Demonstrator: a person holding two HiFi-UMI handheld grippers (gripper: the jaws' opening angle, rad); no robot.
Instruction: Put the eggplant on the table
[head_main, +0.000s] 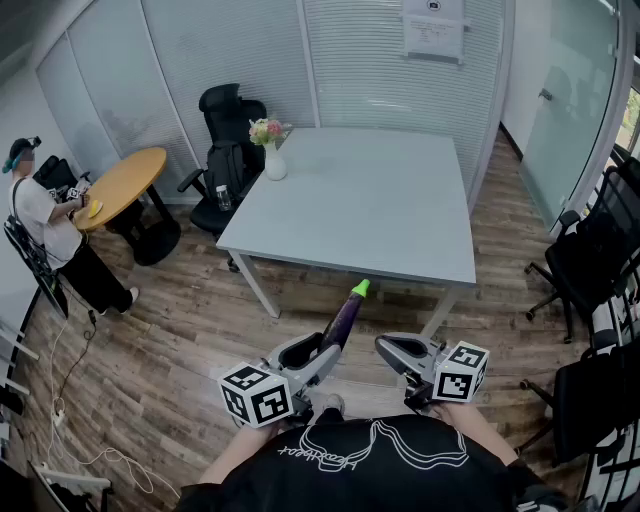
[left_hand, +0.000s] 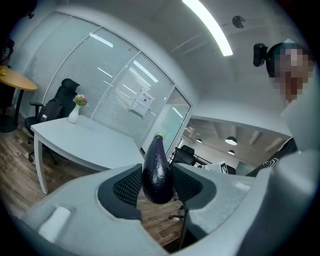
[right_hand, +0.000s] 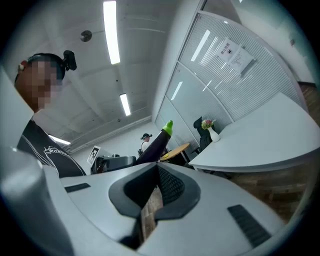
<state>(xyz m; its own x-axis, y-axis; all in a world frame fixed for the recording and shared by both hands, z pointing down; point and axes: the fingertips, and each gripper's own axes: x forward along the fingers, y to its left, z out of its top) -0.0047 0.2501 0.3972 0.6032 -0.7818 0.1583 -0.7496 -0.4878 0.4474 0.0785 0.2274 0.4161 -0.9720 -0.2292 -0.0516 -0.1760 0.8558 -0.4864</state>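
A dark purple eggplant (head_main: 345, 318) with a green tip sticks out forward from my left gripper (head_main: 322, 356), which is shut on its thick end. In the left gripper view the eggplant (left_hand: 158, 170) stands between the two meshed pads, pointing up and away. The pale grey table (head_main: 380, 215) lies ahead, its near edge a little beyond the eggplant's tip. My right gripper (head_main: 388, 347) hovers beside the left one, shut with nothing in it. In the right gripper view its pads (right_hand: 167, 185) meet at the tips, with the eggplant (right_hand: 158, 143) off to the left.
A white vase of flowers (head_main: 272, 152) stands at the table's far left corner. Black office chairs (head_main: 228, 140) sit behind it and along the right wall (head_main: 590, 250). A person (head_main: 55, 235) stands by a round wooden table (head_main: 125, 185) at left. Cables (head_main: 70, 400) trail on the wood floor.
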